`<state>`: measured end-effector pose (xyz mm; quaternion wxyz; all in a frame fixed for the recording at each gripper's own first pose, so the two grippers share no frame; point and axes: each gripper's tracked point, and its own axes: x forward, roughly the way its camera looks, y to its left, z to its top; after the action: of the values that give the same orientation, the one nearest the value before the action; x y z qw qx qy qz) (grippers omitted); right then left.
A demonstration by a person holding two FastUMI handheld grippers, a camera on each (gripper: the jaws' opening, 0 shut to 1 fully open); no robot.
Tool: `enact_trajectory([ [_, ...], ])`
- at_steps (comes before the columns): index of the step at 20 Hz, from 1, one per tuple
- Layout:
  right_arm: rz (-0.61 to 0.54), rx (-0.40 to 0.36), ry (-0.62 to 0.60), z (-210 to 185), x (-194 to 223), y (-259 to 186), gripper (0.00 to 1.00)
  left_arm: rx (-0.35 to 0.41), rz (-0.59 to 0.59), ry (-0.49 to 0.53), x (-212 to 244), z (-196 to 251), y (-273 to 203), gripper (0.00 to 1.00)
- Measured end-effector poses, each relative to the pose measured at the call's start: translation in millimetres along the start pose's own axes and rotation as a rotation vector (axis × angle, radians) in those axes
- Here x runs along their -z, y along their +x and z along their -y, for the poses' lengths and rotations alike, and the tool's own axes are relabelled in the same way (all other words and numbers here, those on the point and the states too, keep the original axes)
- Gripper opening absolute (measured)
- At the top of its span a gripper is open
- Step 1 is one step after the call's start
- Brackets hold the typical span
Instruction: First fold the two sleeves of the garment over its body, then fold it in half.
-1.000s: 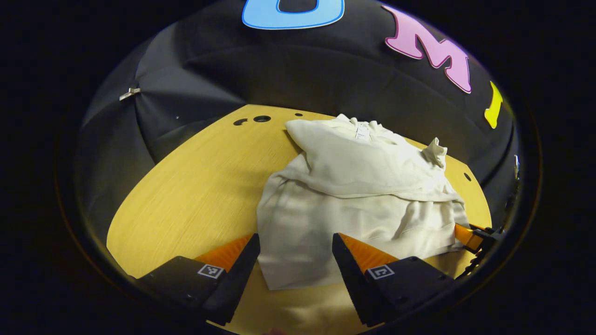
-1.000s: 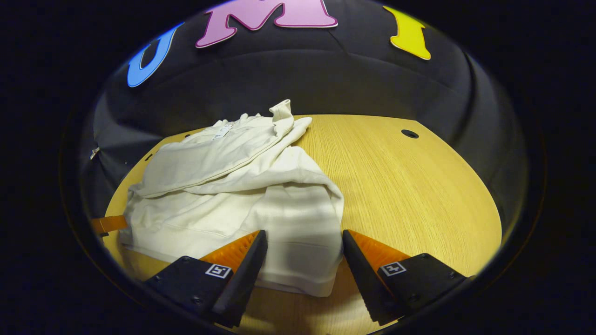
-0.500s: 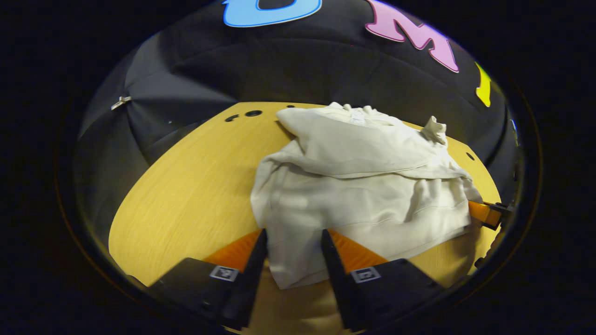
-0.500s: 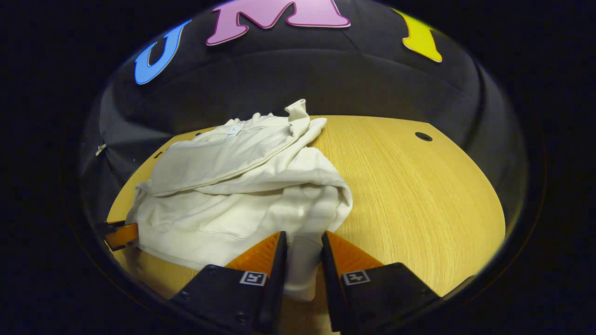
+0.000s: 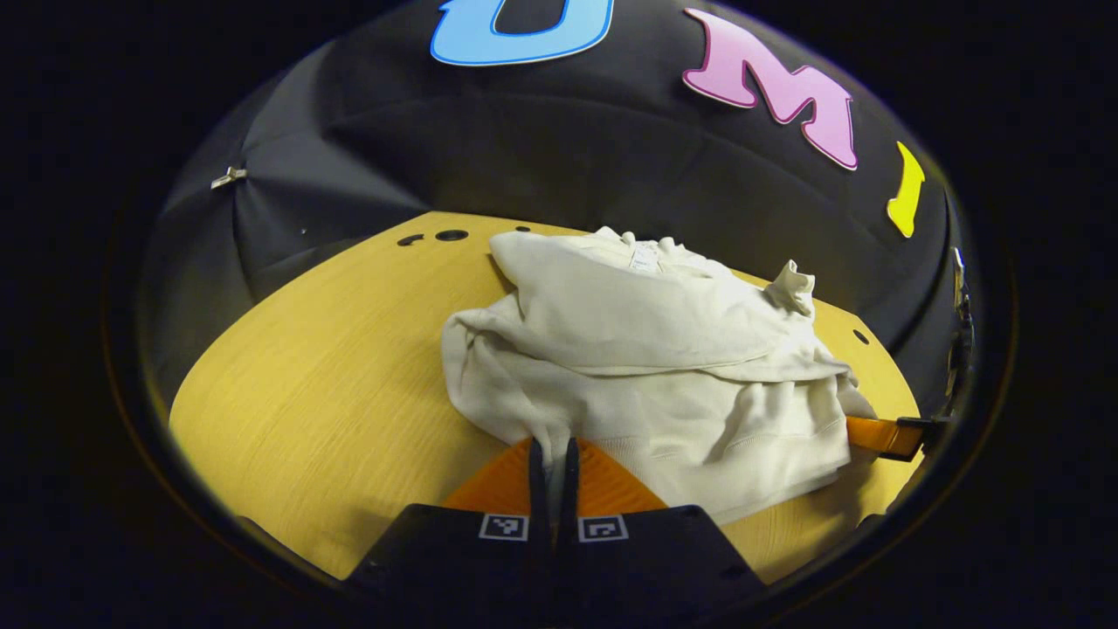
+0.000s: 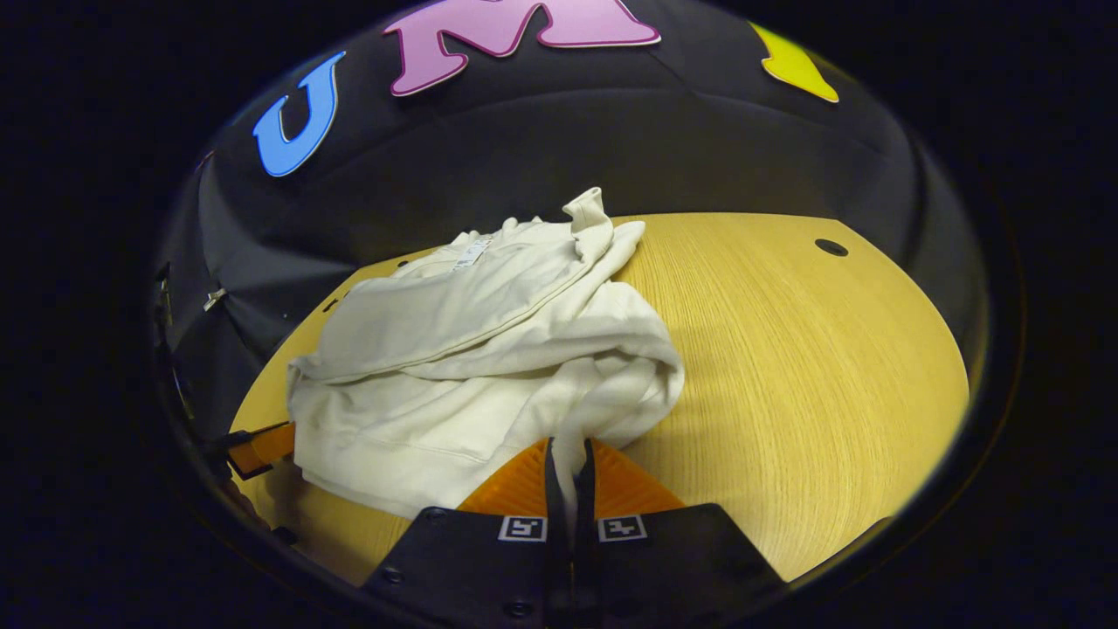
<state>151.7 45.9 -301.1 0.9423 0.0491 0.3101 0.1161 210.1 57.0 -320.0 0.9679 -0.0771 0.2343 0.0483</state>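
Pinching the near hem corners, the left claw (image 5: 548,454) and right claw (image 6: 569,459) each gripped the garment (image 5: 655,358), which lay on the worktop (image 5: 332,376), stretching away toward its collar.

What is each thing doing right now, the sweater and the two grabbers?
Garment: sleeves folded over its body, rumpled, near hem bunched, lying on the table.
Left gripper: jaws shut on the garment's near hem corner.
Right gripper: jaws shut on the hem's other corner.
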Motion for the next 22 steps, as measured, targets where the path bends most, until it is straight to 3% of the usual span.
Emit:
enact_trajectory([
  [3,0.005,-0.041,0.002,-14,-16,7,0.06,0.003,0.093,-0.031,-30,-2,1,0.06],
  [4,0.025,-0.044,-0.001,-16,-27,10,0.06,0.008,0.12,-0.027,-40,-2,2,0.02],
  [5,0.044,-0.05,-0.002,-19,-38,13,0.06,0.012,0.14,-0.021,-50,-1,4,0.06],
  [8,0.112,-0.064,-0.007,-31,-72,22,0.06,0.037,0.201,-0.023,-83,8,12,0.06],
  [9,0.131,-0.07,-0.012,-34,-83,27,0.06,0.03,0.236,-0.029,-97,7,16,0.11],
  [11,0.176,-0.077,-0.01,-37,-105,34,0.06,0.042,0.282,-0.047,-122,13,26,0.06],
  [13,0.229,-0.072,-0.003,-36,-134,40,0.06,0.052,0.306,-0.054,-143,16,38,0.06],
  [14,0.246,-0.069,0.0,-35,-144,45,0.0,0.055,0.322,-0.052,-154,17,43,0.06],
  [15,0.261,-0.07,0.004,-34,-155,49,0.06,0.055,0.339,-0.044,-163,17,49,0.06],
  [22,0.315,-0.025,-0.034,-27,-203,93,0.06,0.05,0.344,-0.043,-213,18,96,0.06],
])
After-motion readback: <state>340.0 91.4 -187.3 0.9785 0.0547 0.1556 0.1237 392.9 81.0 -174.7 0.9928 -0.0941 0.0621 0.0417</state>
